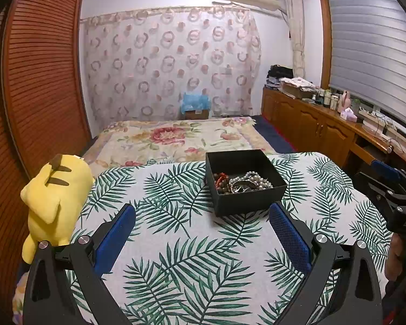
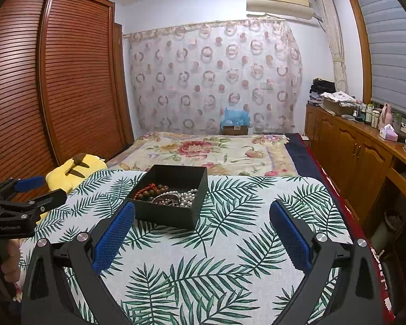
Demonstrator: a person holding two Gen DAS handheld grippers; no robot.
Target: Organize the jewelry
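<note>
A black open box (image 1: 246, 200) stands on the palm-leaf cloth (image 1: 176, 257). It holds a pearl necklace (image 1: 257, 180), brown and red bead bracelets (image 1: 221, 182) and a dark bangle. The box also shows in the right wrist view (image 2: 173, 214), with pearls (image 2: 185, 197) and beads (image 2: 149, 191) inside. My left gripper (image 1: 202, 211) is open and empty, just short of the box's near wall. My right gripper (image 2: 202, 211) is open and empty, near the box's right front corner. Each gripper shows at the edge of the other's view, the right gripper (image 1: 389, 187) and the left gripper (image 2: 38, 189).
A yellow plush toy (image 1: 54, 203) lies at the cloth's left edge. A floral bedspread (image 1: 176, 138) stretches beyond the box. A slatted wooden wardrobe (image 1: 40, 81) stands on the left; a wooden cabinet (image 1: 311, 124) with bottles runs along the right.
</note>
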